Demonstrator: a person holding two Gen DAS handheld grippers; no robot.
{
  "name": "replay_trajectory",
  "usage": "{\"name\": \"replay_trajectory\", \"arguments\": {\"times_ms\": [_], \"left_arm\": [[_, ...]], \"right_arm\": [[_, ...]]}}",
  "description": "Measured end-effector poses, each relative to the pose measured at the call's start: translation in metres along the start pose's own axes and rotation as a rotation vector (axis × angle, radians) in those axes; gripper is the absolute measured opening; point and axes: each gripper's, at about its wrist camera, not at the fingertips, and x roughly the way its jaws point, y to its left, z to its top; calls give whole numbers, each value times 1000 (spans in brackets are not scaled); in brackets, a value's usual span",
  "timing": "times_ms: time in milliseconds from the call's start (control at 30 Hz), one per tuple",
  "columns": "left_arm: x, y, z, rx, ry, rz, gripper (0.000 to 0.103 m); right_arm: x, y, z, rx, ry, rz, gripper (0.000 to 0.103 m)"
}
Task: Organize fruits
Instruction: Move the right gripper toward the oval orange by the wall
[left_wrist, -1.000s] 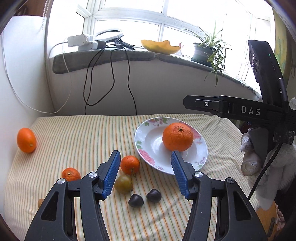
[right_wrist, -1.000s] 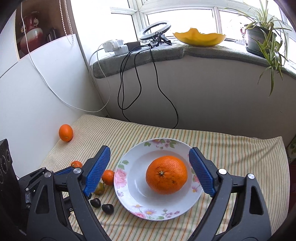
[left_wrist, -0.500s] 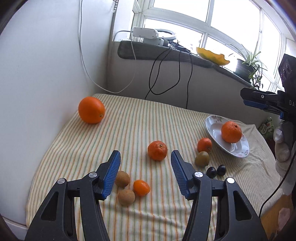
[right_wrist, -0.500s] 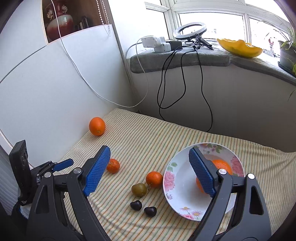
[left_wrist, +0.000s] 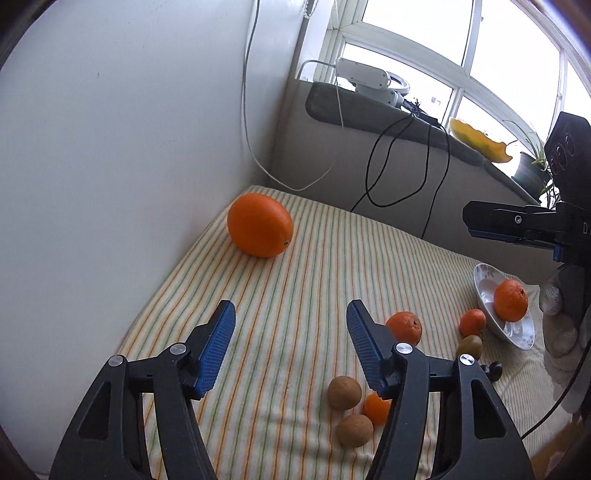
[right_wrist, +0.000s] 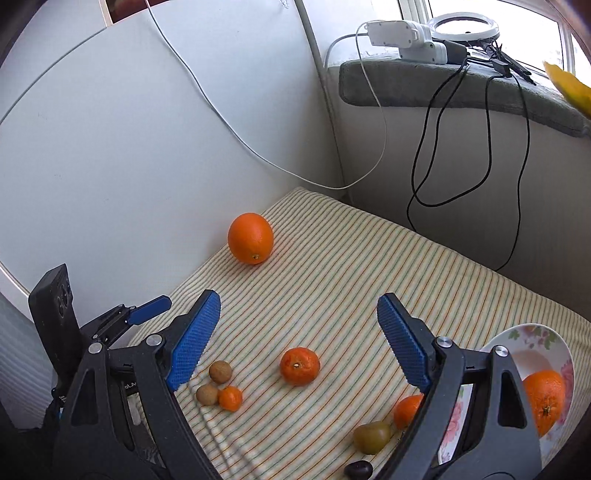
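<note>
One orange (left_wrist: 510, 300) already sits in the floral plate (left_wrist: 484, 284); the large orange (left_wrist: 259, 224) by the wall, the mandarins (right_wrist: 299, 366) and the two brown kiwis (right_wrist: 220, 371) still lie loose on the striped cloth (left_wrist: 314, 266). The left gripper (left_wrist: 288, 345) is opening over bare cloth, the right gripper (right_wrist: 295, 341) spread wide and empty. Only the right wrist view shows the green fruit (right_wrist: 371, 436) unobstructed

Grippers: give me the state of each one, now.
Left gripper: jaws opening, nothing between them, only striped cloth.
Right gripper: jaws open, empty, above the cloth.
</note>
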Motion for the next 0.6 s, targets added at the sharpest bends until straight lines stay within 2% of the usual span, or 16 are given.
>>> {"name": "replay_trajectory", "arguments": {"times_ms": [300, 600], "left_arm": [[23, 6, 13, -11, -3, 12, 70], [51, 16, 32, -46, 11, 14, 70]], "right_arm": [[66, 7, 27, 52, 107, 108, 89], [115, 11, 48, 103, 141, 148, 89]]}}
